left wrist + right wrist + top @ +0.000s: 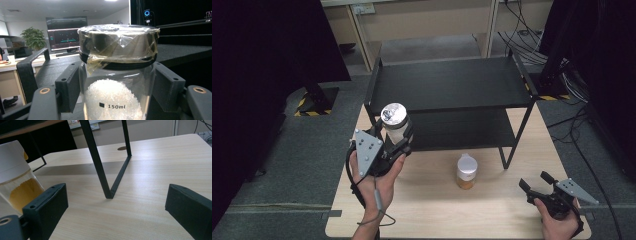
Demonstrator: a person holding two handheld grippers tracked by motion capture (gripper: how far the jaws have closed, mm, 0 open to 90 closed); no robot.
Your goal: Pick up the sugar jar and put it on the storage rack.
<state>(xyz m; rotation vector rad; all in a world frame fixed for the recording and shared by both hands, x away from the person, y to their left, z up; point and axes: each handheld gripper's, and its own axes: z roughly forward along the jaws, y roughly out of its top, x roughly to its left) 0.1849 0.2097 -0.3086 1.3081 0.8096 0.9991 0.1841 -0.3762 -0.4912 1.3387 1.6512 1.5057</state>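
So the left gripper (393,146) has its jaws clamped on the jar (395,122), lifted off the table (492,210) before the rack (452,82), shelving undone, while the right gripper (536,186) rests wide, empty

I'm working in what looks like an office-style lab. Behind my wooden surface (492,210) with its black shelf rack (452,85) I can see desks, a big wall screen (66,33), a potted plant (34,38), bundles of cables (532,42) on grey carpet and hazard-striped stand bases (312,107).
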